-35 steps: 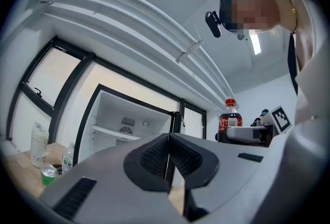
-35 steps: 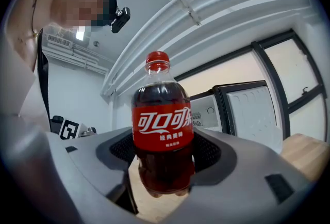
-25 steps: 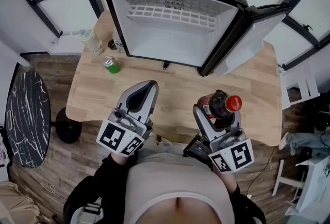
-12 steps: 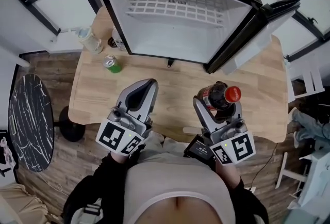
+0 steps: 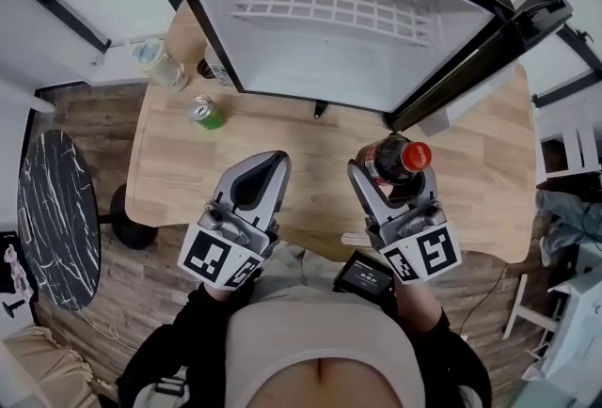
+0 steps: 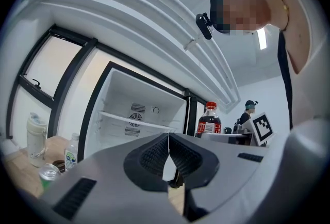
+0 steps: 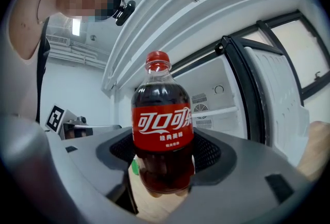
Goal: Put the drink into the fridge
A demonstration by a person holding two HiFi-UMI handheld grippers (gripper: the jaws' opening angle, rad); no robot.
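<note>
Head view: right gripper (image 5: 395, 175) aims at fridge (image 5: 329, 68), fingers clamping cola bottle (image 5: 384, 160); left gripper (image 5: 267, 162) alongside, fingers closed, empty.

Your right gripper (image 5: 395, 182) clamps the cola bottle (image 5: 384, 159) upright, the open fridge (image 5: 329, 39) just ahead of it. Beside it your left gripper (image 5: 261, 179) has its jaws together, with a green can (image 5: 203, 113) ahead-left of it.

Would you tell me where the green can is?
In the head view, the green can stands on the left of the table, beside the fridge.
</note>
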